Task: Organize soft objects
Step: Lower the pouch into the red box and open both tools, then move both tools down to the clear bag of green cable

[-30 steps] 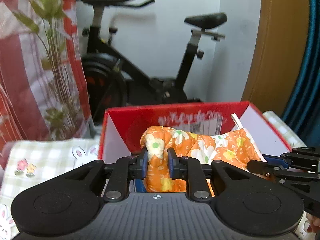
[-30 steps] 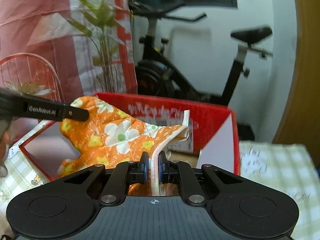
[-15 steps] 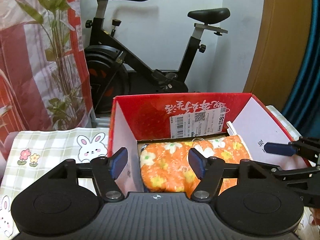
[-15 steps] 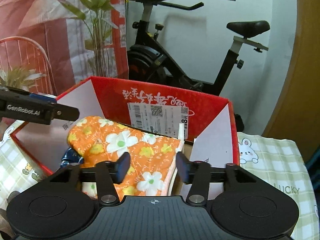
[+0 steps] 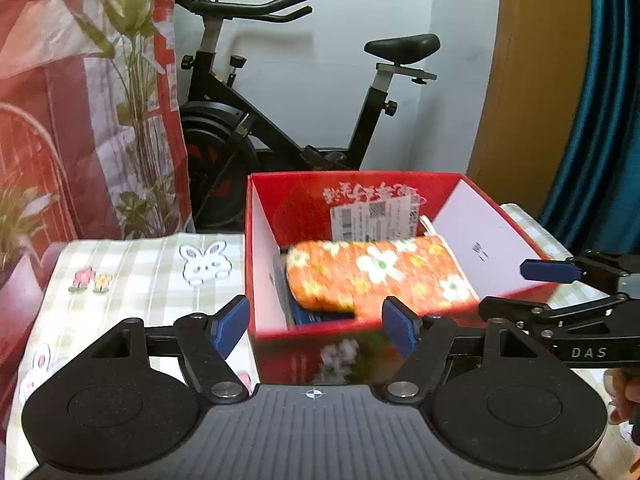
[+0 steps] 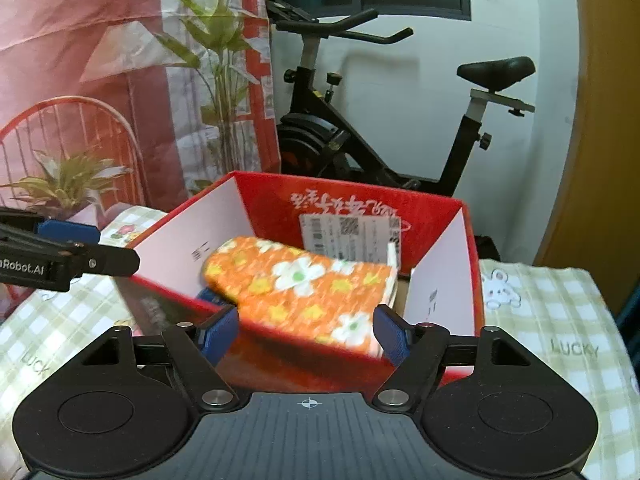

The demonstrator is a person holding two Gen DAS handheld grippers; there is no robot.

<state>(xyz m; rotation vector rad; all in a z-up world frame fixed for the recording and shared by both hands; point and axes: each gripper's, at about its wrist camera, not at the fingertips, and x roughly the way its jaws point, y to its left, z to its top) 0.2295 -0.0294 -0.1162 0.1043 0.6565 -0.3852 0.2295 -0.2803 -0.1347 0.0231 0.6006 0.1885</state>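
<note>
Checked bunny tablecloth (image 5: pixel 132 264) under red box (image 5: pixel 304 344); exercise bike (image 5: pixel 288 120) behind.

1. "DAS" is showing in pale letters on the black arm of the right gripper (image 5: pixel 548 292), seen from the left wrist.
2. "Robot.AI" is showing on the left gripper (image 6: pixel 68 256), its start cut off at the frame edge.
3. "LUCKY" is showing on the checked tablecloth (image 6: pixel 560 320).
4. The red box (image 6: pixel 436 210) is carrying upside-down white characters and a barcode label (image 6: pixel 348 236), both too blurred to read.
</note>
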